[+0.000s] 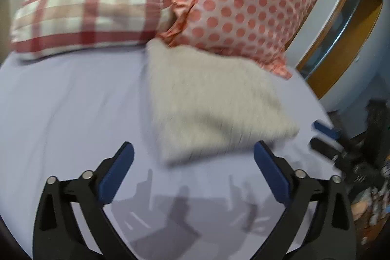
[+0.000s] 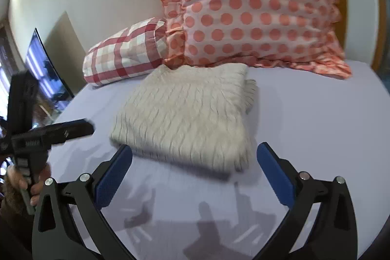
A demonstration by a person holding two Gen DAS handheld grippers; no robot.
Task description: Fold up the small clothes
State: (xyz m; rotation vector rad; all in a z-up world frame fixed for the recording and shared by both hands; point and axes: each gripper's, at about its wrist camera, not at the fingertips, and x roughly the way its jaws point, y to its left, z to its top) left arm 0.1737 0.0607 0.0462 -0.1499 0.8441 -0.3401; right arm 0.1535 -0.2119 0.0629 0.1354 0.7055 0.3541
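Sweater point(image 2: 185, 113) lies folded near the sheet point(image 2: 304, 113) edge, both claws point(image 1: 193, 163) point(image 2: 195, 162) spread wide, holding nothing.

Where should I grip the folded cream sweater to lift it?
Grip the near right corner of the cream sweater, coming in low from the front with the right gripper. There the stacked layers end in a free edge on the sheet; both grippers are open.

Bright, even indoor light. Left wrist view motion-blurred throughout; folded sweater point(image 1: 212, 99) smeared. Right wrist view sharper, sweater knit texture crisp. Hard gripper shadows fall on bedsheet point(image 2: 316, 113) below sweater. Fisheye bends edges, corners black.
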